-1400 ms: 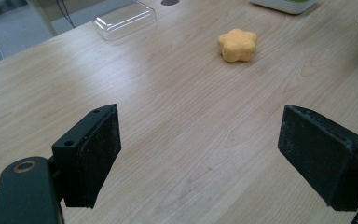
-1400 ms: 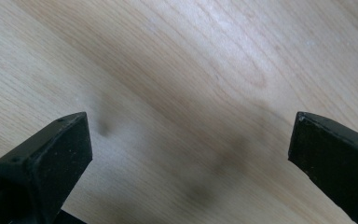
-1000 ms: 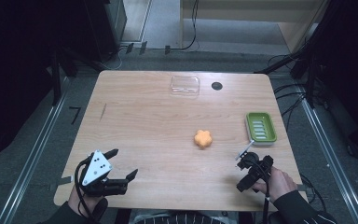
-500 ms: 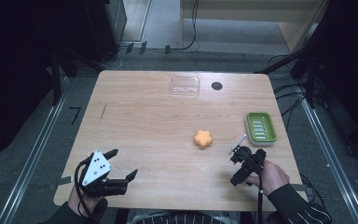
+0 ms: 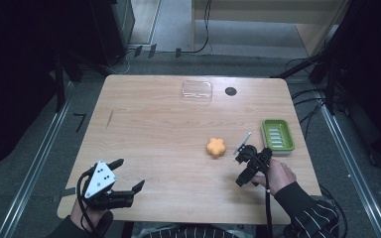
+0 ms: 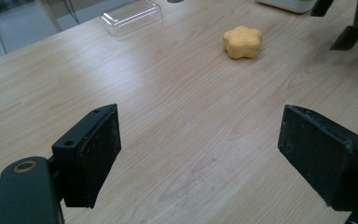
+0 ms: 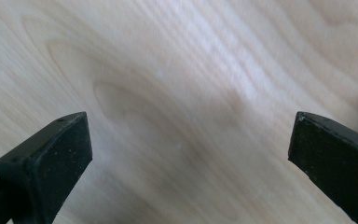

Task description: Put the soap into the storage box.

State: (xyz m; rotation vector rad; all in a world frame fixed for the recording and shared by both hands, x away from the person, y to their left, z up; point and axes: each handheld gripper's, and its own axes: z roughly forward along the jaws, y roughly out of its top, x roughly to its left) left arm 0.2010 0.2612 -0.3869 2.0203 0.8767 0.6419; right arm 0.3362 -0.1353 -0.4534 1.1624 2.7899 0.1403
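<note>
Overhead, wooden table (image 5: 168, 139) taking up middle of high view. Green dish (image 5: 278, 135) sitting near right edge; clear lid (image 5: 197, 91) lying at far edge. Left gripper (image 5: 129, 174) resting at near left corner, jaws standing wide apart, holding nothing. Right gripper (image 5: 240, 166) hovering just right of orange flower-shaped soap (image 5: 216, 147), jaws spread, gripping nothing, pointing down at bare wood. Soap lying mid-table, apart from dish.

The left claw (image 5: 120, 181) is black with a grey three-cornered plate dotted black and a looping black cable. The right claw (image 5: 246, 163) is black too, trailing a cable past a dark sleeve (image 5: 302, 210) with thin white stripes.
</note>
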